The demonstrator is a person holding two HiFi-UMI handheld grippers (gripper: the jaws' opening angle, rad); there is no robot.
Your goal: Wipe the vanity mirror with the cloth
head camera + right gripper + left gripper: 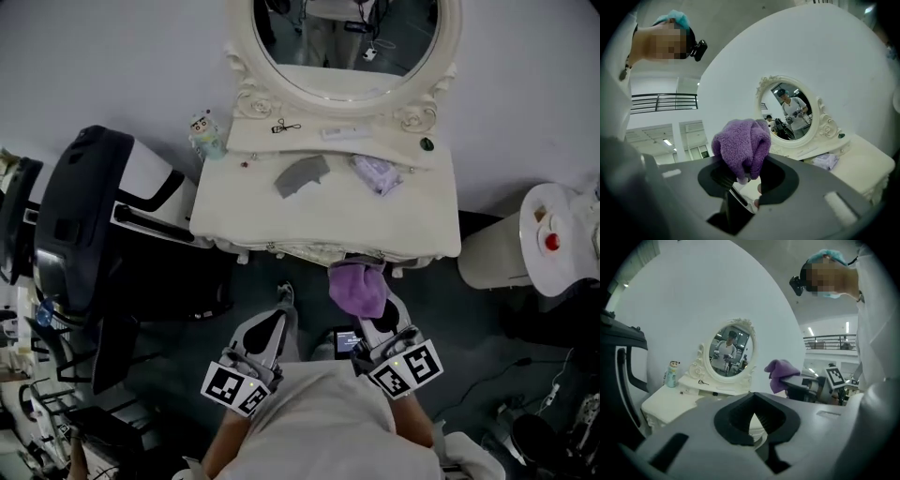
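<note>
Firmly, the fingers of the right gripper (740, 180) pinch the bunched purple cloth (740, 145). The left gripper (754, 420) has its fingers pressed together, empty. Both hang just short of the white surface (281, 220), and the oval vanity mirror (347, 42) stands at its back.

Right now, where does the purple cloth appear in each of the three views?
Head view: purple cloth at lower centre, just in front of the vanity table's front edge.
Left gripper view: cloth right of centre, to the right of the mirror.
Right gripper view: cloth at centre, clamped in the right gripper.
Shared landmark: the oval vanity mirror, in all three views.
</note>
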